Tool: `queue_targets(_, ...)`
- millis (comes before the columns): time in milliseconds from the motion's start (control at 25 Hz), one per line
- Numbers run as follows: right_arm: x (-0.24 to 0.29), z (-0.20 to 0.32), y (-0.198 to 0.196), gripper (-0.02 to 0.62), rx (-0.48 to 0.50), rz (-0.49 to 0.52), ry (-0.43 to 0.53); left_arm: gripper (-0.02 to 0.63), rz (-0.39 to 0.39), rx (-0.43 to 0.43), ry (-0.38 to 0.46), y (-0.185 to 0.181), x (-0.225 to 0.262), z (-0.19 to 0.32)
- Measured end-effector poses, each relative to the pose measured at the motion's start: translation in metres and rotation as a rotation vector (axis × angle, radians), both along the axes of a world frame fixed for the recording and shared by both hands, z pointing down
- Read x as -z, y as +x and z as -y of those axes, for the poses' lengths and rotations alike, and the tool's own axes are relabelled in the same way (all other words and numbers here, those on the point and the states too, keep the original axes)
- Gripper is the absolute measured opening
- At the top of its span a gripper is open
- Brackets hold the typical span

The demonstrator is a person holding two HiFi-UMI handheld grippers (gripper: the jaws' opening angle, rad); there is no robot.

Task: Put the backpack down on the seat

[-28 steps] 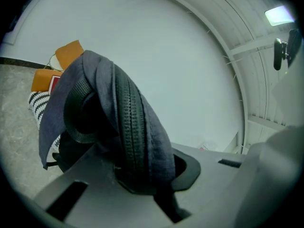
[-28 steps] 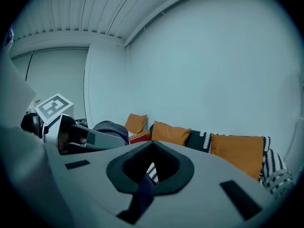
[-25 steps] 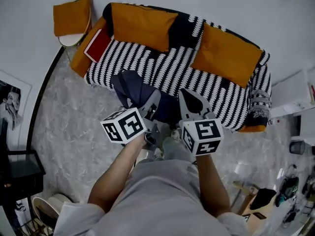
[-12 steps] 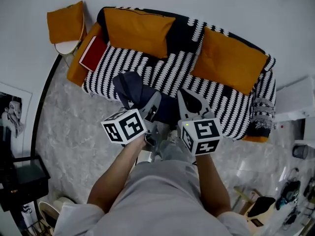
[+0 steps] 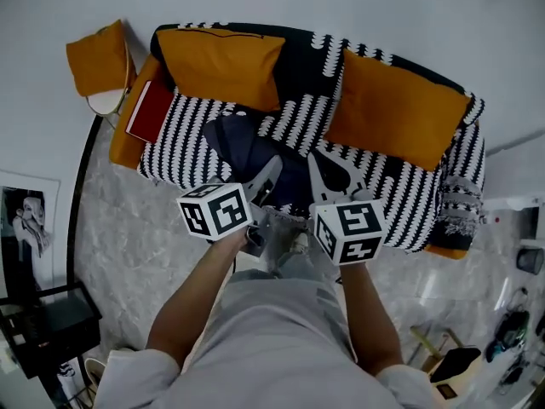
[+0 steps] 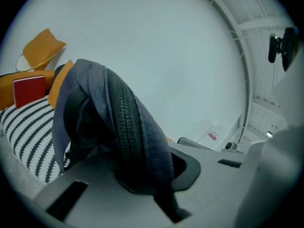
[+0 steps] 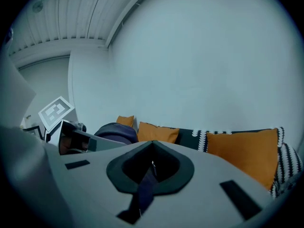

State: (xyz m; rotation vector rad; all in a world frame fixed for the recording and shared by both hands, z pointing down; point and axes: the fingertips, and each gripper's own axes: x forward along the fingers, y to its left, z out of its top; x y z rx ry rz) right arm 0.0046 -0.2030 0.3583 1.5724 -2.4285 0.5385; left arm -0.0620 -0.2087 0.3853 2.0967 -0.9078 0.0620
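Head view: white wall at the far side, grey marbled floor underfoot. A black-and-white striped sofa with orange cushions lies ahead of both grippers. The dark blue backpack is just beyond the jaws, over the seat; contact unclear. Left gripper is clamped on its zippered edge, right gripper on a dark strap. Forearms are side by side, angled slightly down.

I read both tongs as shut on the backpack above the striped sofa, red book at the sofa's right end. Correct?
No: the head view shows the red book at the left end of the sofa. The left tongs and right tongs are shut on the backpack.
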Motion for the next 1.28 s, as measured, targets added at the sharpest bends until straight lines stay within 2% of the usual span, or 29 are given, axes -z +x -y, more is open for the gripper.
queue_targets(160, -0.010, 0.023, 0.022, 0.002, -0.034, 0.011, -0.007, 0.009, 0.035, -0.113, 0.013, 0.026, -0.010, 0.027)
queue_targets(280, -0.016, 0.038, 0.036, 0.002, -0.073, 0.025, -0.010, 0.009, 0.047, -0.211, -0.011, 0.041, -0.018, 0.045)
queue_targets(520, -0.035, 0.064, 0.054, 0.002, -0.137, 0.047, -0.032, 0.009, 0.125, -0.422, -0.022, 0.068, -0.037, 0.067)
queue_targets(760, -0.059, 0.100, 0.060, 0.002, -0.219, 0.051, -0.065, 0.009, 0.163, -0.598, -0.031, 0.076, -0.059, 0.104)
queue_targets(1000, -0.074, 0.146, 0.060, 0.002, -0.308, 0.065, -0.082, 0.009, 0.233, -0.831, -0.002, 0.085, -0.079, 0.140)
queue_targets(1280, -0.094, 0.185, 0.054, 0.002, -0.391, 0.082, -0.100, 0.009, 0.307, -1.042, 0.026, 0.081, -0.105, 0.178)
